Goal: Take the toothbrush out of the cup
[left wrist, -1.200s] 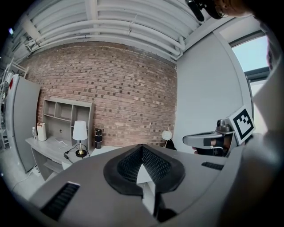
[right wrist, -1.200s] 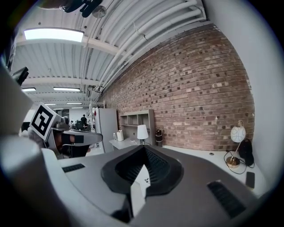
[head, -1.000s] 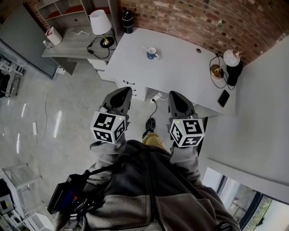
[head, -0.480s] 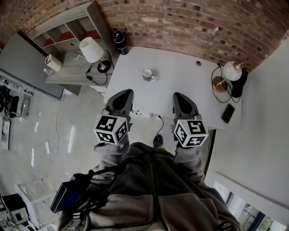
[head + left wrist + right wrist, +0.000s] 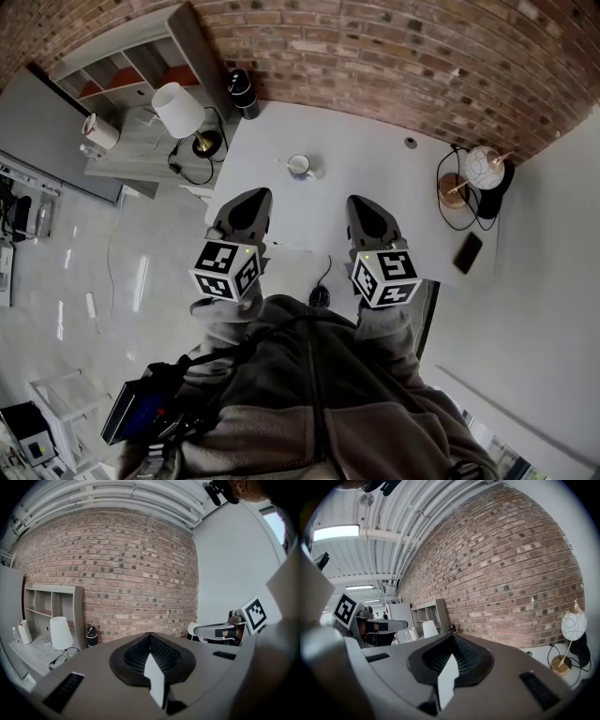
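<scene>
Here the toothbrush point(image 5: 285, 161) stands in the cup point(image 5: 300, 168) on the table point(image 5: 384, 187). Its long axis is slanted, with the free end toward the left in the head view. The left gripper point(image 5: 250, 194) and the right gripper point(image 5: 360, 202) have their jaws pressed together and hold nothing. Compared with a second ago, the cup lies closer to them.

You held your left gripper point(image 5: 250, 197) and right gripper point(image 5: 362, 206) side by side before you, the 2 pairs of jaws closed, empty.
</scene>
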Action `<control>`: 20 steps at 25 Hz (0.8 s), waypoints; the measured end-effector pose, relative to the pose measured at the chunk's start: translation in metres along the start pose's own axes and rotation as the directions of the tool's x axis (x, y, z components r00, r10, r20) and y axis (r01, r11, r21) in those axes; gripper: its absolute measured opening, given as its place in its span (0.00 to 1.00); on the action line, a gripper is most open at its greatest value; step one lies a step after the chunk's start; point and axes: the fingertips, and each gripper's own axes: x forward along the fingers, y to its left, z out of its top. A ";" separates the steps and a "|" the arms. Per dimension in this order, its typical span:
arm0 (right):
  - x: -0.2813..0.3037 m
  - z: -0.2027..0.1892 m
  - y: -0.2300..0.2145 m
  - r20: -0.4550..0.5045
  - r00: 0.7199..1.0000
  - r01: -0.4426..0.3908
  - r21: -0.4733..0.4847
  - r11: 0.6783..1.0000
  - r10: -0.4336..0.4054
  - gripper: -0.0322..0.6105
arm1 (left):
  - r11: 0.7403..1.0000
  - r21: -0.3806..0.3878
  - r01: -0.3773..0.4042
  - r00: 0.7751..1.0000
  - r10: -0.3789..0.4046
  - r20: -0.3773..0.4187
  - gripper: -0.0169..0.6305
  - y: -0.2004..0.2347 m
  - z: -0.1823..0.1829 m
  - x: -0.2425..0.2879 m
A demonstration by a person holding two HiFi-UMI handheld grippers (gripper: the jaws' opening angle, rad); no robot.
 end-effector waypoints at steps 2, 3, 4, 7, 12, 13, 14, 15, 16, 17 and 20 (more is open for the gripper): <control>0.011 -0.005 0.002 -0.022 1.000 -0.014 0.002 1.000 0.014 0.05 | 1.000 -0.008 -0.006 1.000 0.006 -0.015 0.03 0.007 -0.005 0.003; 0.017 -0.007 0.004 -0.033 0.999 -0.022 0.001 1.000 0.023 0.05 | 1.000 -0.014 -0.010 1.000 0.010 -0.022 0.03 0.011 -0.008 0.005; 0.024 -0.010 0.006 -0.046 0.998 -0.031 0.000 1.000 0.031 0.05 | 1.000 -0.022 -0.015 0.999 0.014 -0.030 0.03 0.016 -0.011 0.006; 0.046 -0.022 0.013 -0.092 0.994 -0.055 -0.014 0.998 0.053 0.05 | 0.998 -0.056 -0.025 0.998 0.022 -0.054 0.03 0.033 -0.024 0.009; 0.089 -0.056 0.025 -0.188 0.980 -0.093 -0.108 0.990 0.071 0.05 | 0.993 -0.117 -0.019 0.994 0.006 -0.111 0.03 0.069 -0.049 0.024; 0.095 -0.063 0.026 -0.208 0.975 -0.101 -0.121 0.988 0.074 0.05 | 0.992 -0.129 -0.017 0.992 0.001 -0.124 0.03 0.073 -0.054 0.029; 0.100 -0.068 0.025 -0.224 0.972 -0.108 -0.129 0.986 0.078 0.05 | 0.990 -0.139 -0.015 0.991 -0.004 -0.134 0.03 0.076 -0.059 0.033; 0.107 -0.072 0.024 -0.238 0.968 -0.114 -0.135 0.984 0.080 0.05 | 0.989 -0.145 -0.012 0.990 -0.009 -0.143 0.03 0.078 -0.063 0.038; 0.115 -0.075 0.023 -0.252 0.965 -0.118 -0.142 0.983 0.079 0.05 | 0.989 -0.149 -0.012 0.988 -0.011 -0.152 0.03 0.082 -0.066 0.043; 0.125 -0.078 0.022 -0.268 0.961 -0.118 -0.149 0.982 0.075 0.05 | 0.989 -0.150 -0.013 0.987 -0.011 -0.163 0.03 0.088 -0.070 0.047; 0.151 -0.090 0.025 -0.317 0.946 -0.128 -0.157 0.979 0.073 0.05 | 0.986 -0.162 -0.022 0.981 -0.010 -0.196 0.03 0.108 -0.086 0.055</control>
